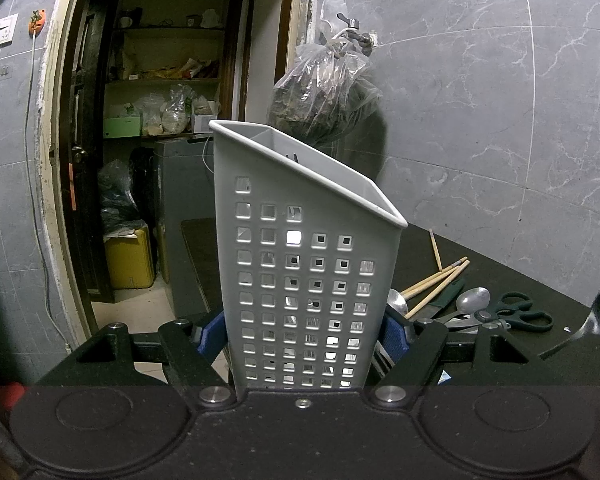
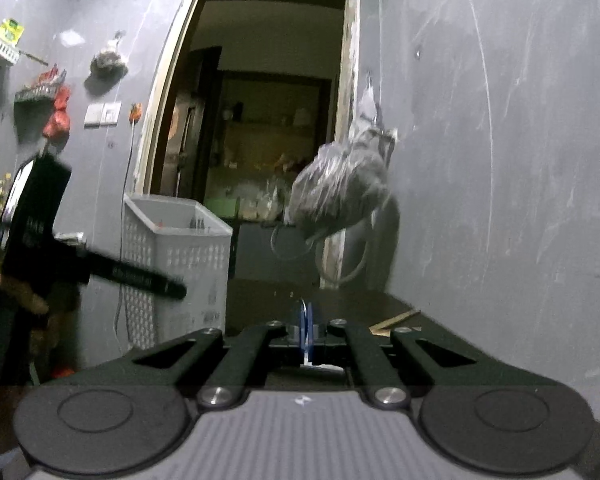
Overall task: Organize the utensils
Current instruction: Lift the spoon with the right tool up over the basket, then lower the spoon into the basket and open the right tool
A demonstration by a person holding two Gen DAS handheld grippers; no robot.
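Observation:
My left gripper [image 1: 302,336] is shut on a grey perforated utensil holder [image 1: 300,240], its blue pads [image 1: 210,336] pressing both side walls. The holder stands upright, with a dark utensil tip showing inside near its rim. Behind it on the black table [image 1: 540,280] lie wooden chopsticks [image 1: 436,280], a spoon [image 1: 470,302] and green-handled scissors [image 1: 516,312]. My right gripper [image 2: 306,320] is shut, with a thin silvery strip pinched between its pads. That strip seems to be the handle of the blurred spoon [image 1: 580,330] raised at the right edge of the left wrist view. The right wrist view also shows the holder [image 2: 176,232] at the left.
A filled plastic bag [image 1: 324,88] hangs from a tap on the grey tiled wall above the table's far end. An open doorway [image 2: 260,120] leads to a storage room with shelves. In the right wrist view a person's hand [image 2: 4,280] holds the left gripper's dark body [image 2: 100,268].

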